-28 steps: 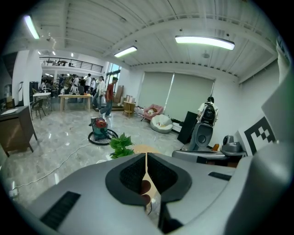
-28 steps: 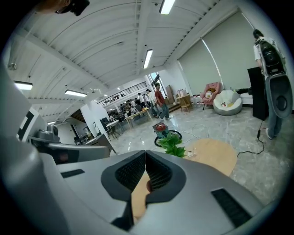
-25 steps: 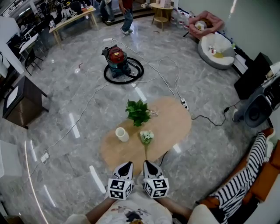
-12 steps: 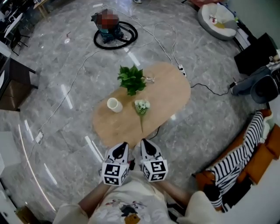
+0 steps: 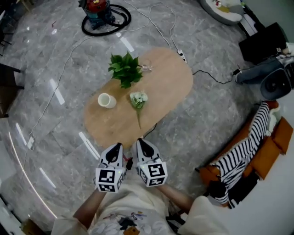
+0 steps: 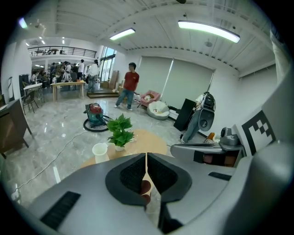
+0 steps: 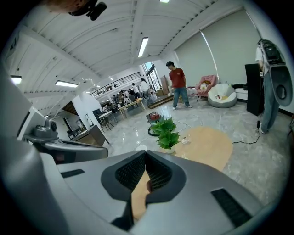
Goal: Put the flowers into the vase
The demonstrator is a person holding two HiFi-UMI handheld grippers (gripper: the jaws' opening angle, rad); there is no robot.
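Note:
A bunch of white flowers [image 5: 138,100] lies on the oval wooden table [image 5: 170,87], its stem pointing toward me. A white vase [image 5: 106,100] stands to its left, apart from it; it also shows as the vase [image 6: 99,152] in the left gripper view. My left gripper [image 5: 115,148] and right gripper [image 5: 140,142] hover side by side just short of the table's near edge. Both are shut with nothing between the jaws, as the left gripper [image 6: 146,158] and right gripper [image 7: 145,158] show in their own views.
A green potted plant [image 5: 125,69] and a small glass [image 5: 146,67] stand at the table's far side. A vacuum cleaner [image 5: 96,9] and cables [image 5: 161,27] lie on the floor beyond. Striped cloth on an orange seat [image 5: 243,151] is at the right. A person in red [image 6: 130,86] stands far off.
The head view has tipped downward, so the table, vase and flowers sit higher in the picture. Both grippers stay side by side and shut, now close to the table's near edge.

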